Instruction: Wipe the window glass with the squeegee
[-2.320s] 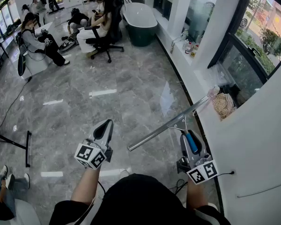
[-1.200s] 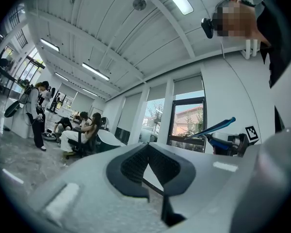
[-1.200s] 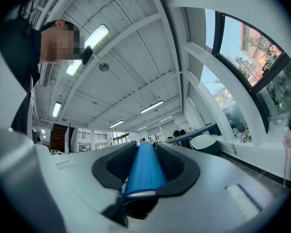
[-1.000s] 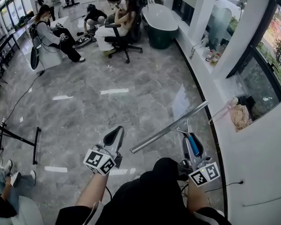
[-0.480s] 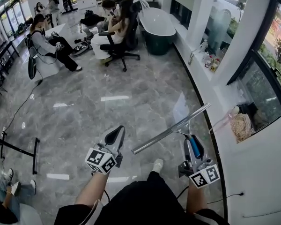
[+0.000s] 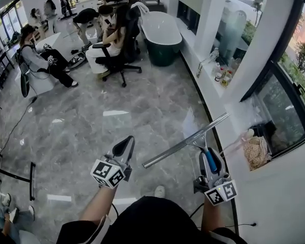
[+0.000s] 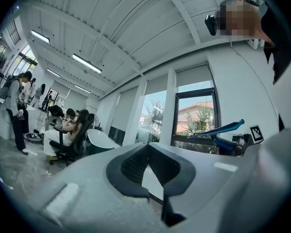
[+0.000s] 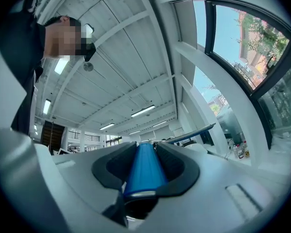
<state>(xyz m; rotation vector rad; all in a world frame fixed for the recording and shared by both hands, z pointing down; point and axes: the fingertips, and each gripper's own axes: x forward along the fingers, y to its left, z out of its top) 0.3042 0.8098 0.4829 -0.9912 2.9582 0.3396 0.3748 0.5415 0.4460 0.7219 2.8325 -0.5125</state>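
Note:
In the head view the squeegee (image 6: 185, 145) has a long metal blade that slants up to the right over the grey marble floor. Its blue handle (image 6: 210, 160) sits between the jaws of my right gripper (image 6: 207, 155), which is shut on it. The right gripper view shows the same blue handle (image 8: 144, 171) clamped between the black pads, with the blade (image 8: 191, 135) beyond. My left gripper (image 6: 123, 147) hangs to the left of the blade, shut and empty; its pads (image 7: 136, 165) meet at the tip. The dark-framed window glass (image 6: 277, 103) stands at the right, apart from the blade.
A white sill under the window carries bottles (image 6: 221, 76) and a woven bag (image 6: 255, 152). A dark bathtub (image 6: 161, 28) stands at the back. Several people sit on chairs (image 6: 112, 42) at the far left. A black floor stand (image 6: 15, 173) lies at the left edge.
The view has shifted as the person stepped over the floor; the window and sill sit a little differently at the right. Both grippers keep their pose, with the squeegee still held.

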